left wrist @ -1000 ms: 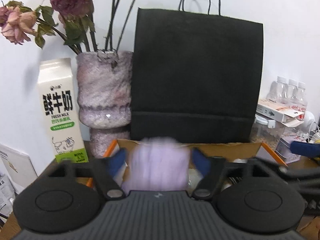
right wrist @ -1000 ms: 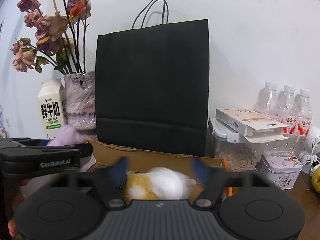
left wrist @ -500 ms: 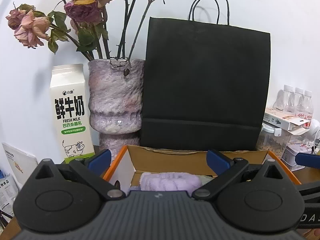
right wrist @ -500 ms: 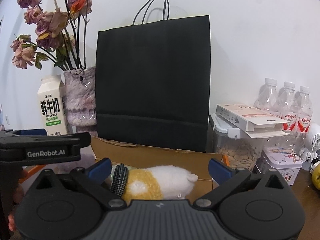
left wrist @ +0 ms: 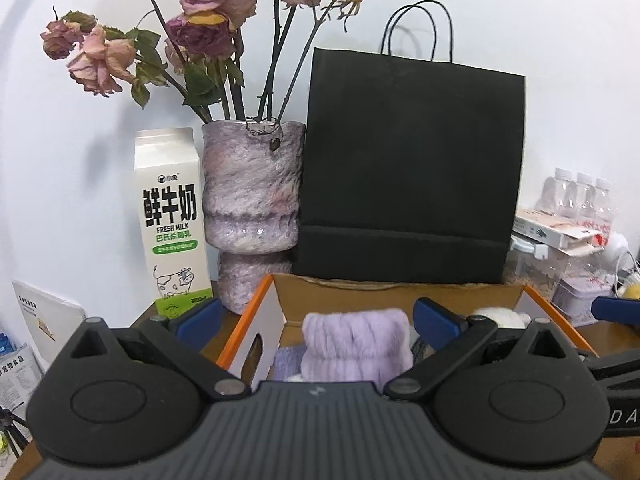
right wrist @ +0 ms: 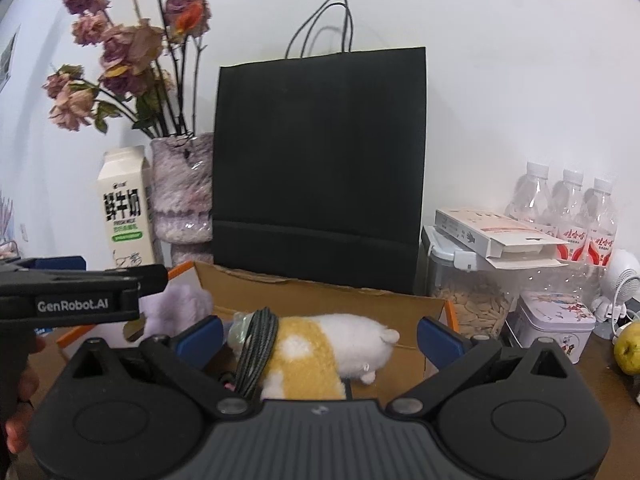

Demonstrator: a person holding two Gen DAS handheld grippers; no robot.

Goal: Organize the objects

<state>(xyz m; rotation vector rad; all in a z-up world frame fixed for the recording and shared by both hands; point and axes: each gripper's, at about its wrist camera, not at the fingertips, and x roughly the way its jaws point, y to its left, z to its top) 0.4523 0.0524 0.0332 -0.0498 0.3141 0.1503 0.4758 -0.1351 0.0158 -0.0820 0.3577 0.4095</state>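
An open cardboard box point(left wrist: 400, 294) with orange edges stands in front of me. A fluffy lilac item point(left wrist: 356, 346) lies in its left part, and it also shows in the right wrist view point(right wrist: 176, 308). A white and orange plush toy point(right wrist: 320, 346) with a dark cord point(right wrist: 258, 348) around it lies in the box point(right wrist: 320, 292). My left gripper point(left wrist: 316, 320) is open and empty above the lilac item. My right gripper point(right wrist: 320, 334) is open and empty above the plush toy.
A black paper bag point(left wrist: 412, 168) stands behind the box. A furry vase with dried roses point(left wrist: 252, 192) and a milk carton point(left wrist: 172, 220) stand at the left. Water bottles point(right wrist: 568, 216), a food container point(right wrist: 476, 292), a tin point(right wrist: 556, 324) and a pear point(right wrist: 628, 350) are at the right.
Both grippers opened and let go: the lilac item and the plush toy now lie in the box. Both grippers have drawn back and risen a little.
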